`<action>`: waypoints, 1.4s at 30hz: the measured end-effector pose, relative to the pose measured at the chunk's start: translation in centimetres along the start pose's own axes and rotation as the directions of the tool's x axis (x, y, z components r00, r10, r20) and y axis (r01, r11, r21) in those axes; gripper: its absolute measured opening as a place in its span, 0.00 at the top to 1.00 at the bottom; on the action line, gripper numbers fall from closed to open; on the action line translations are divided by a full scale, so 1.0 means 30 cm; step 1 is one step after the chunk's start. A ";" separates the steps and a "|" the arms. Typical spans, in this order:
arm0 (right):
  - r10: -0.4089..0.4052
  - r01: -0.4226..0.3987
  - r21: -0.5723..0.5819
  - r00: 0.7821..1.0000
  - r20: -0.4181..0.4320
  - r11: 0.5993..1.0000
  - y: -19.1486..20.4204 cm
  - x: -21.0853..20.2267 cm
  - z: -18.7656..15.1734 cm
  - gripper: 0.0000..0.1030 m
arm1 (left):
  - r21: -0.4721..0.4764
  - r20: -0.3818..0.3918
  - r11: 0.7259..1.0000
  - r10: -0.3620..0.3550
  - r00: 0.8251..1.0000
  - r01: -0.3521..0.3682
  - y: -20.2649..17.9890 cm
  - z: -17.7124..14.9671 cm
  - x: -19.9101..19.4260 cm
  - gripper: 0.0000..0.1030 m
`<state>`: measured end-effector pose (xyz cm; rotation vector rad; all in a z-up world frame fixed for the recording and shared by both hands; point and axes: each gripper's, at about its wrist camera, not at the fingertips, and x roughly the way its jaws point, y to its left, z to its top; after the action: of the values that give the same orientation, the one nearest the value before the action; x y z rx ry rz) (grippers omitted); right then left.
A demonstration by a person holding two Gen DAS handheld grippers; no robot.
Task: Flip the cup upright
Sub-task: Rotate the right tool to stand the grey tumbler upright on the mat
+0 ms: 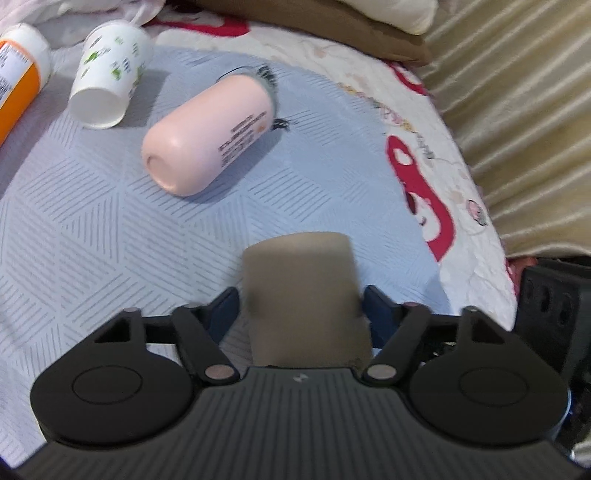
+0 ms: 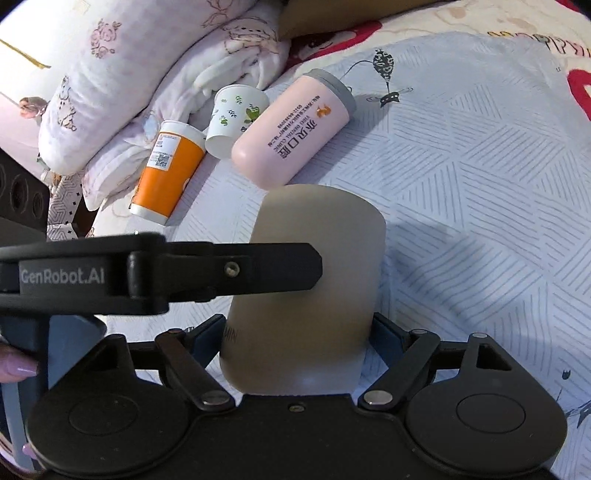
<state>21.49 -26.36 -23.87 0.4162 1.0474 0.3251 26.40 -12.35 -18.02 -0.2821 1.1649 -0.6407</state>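
From my remote station I record the following. The smooth beige-grey tumbler (image 2: 306,291) sits between both sets of fingers. The right gripper (image 2: 299,332) is closed on its lower body, with blue pads pressed to either side. The left gripper (image 1: 301,310) clamps the same tumbler (image 1: 304,295). In the right wrist view, one black finger (image 2: 258,269) of the left gripper lies across the tumbler's side. The tumbler's rounded closed end points away from both cameras, and I cannot tell whether any part of it rests on the bedding.

Beyond it, on the pale blue quilted bedspread with a line pattern (image 2: 461,184), a pink cylindrical flask with a grey cap (image 2: 291,129) lies on its side, printed lettering upward. Just beside it, a white paper cup with green leaf print (image 2: 236,118) also lies on its side, open mouth toward the folded bedding. Next to that, an orange and white paper cup with a label (image 2: 170,173) lies tipped over, its end against a rumpled white floral quilt (image 2: 122,66).

In the left wrist view I note the same flask (image 1: 210,136), leaf-print cup (image 1: 110,74) and orange cup (image 1: 18,70), with a brown cushion (image 1: 314,26) at the far edge.
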 end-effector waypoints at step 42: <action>-0.071 0.468 -0.594 0.820 0.568 0.654 0.233 0.212 -0.075 0.17 | 0.433 0.433 0.863 0.055 0.900 -0.261 0.054 -0.212 -0.121 0.38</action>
<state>22.02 -16.96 -26.36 -0.3802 0.3816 0.2953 20.22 -8.15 -18.57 0.1103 0.5865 -0.6630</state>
